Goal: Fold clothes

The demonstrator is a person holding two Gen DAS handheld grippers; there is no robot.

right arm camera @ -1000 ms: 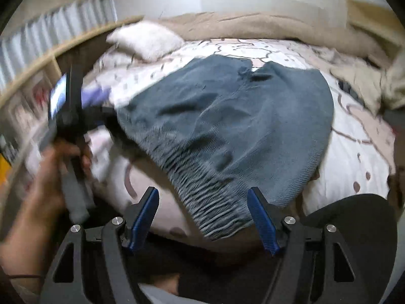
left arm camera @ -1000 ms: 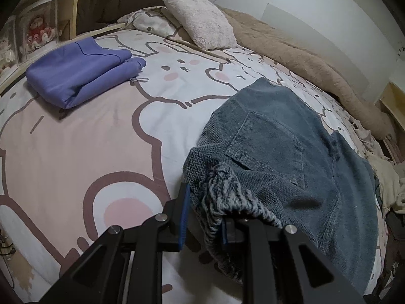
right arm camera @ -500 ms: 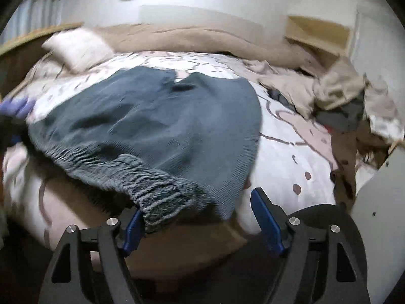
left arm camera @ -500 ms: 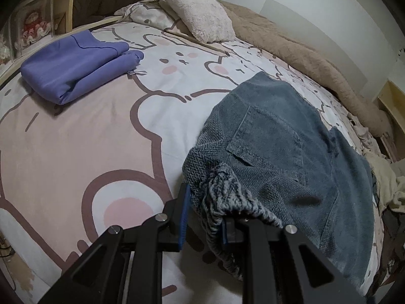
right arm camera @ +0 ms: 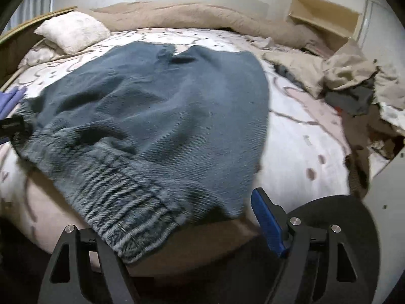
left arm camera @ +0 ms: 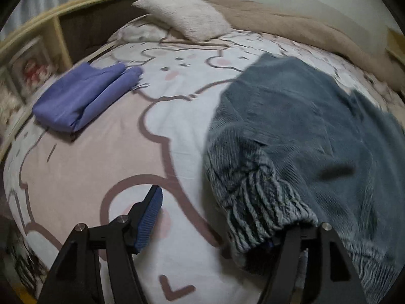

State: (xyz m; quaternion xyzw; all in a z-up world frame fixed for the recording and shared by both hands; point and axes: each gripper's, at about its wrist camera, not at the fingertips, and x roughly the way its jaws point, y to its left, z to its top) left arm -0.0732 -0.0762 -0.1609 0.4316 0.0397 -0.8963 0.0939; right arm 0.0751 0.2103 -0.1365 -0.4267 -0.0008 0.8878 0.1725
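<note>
Grey-blue shorts [left arm camera: 303, 131] with a ribbed elastic waistband lie spread on the bed [left arm camera: 83, 162]; they also show in the right wrist view [right arm camera: 157, 106]. My left gripper [left arm camera: 215, 217] is open, its jaws wide apart, and the waistband's left corner rests over its right finger. My right gripper [right arm camera: 177, 225] is open at the waistband's right end, which drapes over its left finger and hides that pad. A folded purple garment [left arm camera: 83, 98] lies at the bed's left.
A fluffy white pillow [left arm camera: 184, 15] and a tan blanket [left arm camera: 303, 30] lie at the bed's far side. A heap of unfolded clothes [right arm camera: 349, 81] sits at the right. A wooden shelf headboard [left arm camera: 33, 50] runs along the left edge.
My left gripper has opened and let go of the waistband corner it was shut on. My right gripper has swung right along the waistband and stays open.
</note>
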